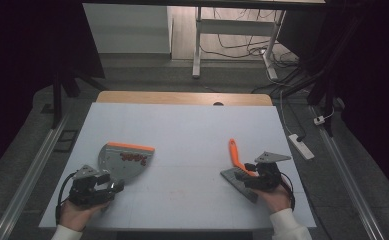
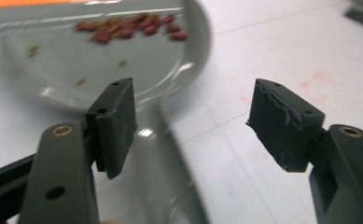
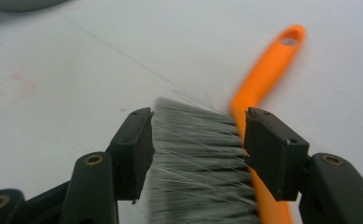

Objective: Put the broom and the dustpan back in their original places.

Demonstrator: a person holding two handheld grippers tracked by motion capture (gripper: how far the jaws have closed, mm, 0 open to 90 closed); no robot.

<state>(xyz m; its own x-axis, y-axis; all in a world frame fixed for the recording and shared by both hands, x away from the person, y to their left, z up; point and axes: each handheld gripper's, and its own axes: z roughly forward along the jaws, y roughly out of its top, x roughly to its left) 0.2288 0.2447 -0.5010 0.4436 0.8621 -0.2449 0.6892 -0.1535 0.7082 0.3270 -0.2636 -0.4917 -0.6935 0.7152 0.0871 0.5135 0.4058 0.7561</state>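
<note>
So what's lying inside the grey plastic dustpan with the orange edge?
Inside the grey plastic dustpan, a cluster of small red bits lies near its orange edge, with a few greenish crumbs scattered apart. Nothing covers the pan.

A lab-style recording station: a white-topped table (image 1: pixel 182 125) stands between dark curtains, floor rails (image 1: pixel 29 172) along both sides, with loose cables (image 1: pixel 242 47) and a power strip (image 1: pixel 301 146) beyond its far right corner.

- Bare white table (image 1: pixel 192 130) lies open between the dustpan (image 1: pixel 127 157) on the left and the brush (image 1: pixel 239 167) on the right.
- Far half of the table is free.
- Dustpan blocks just beyond the left gripper (image 1: pixel 113 186).
</note>
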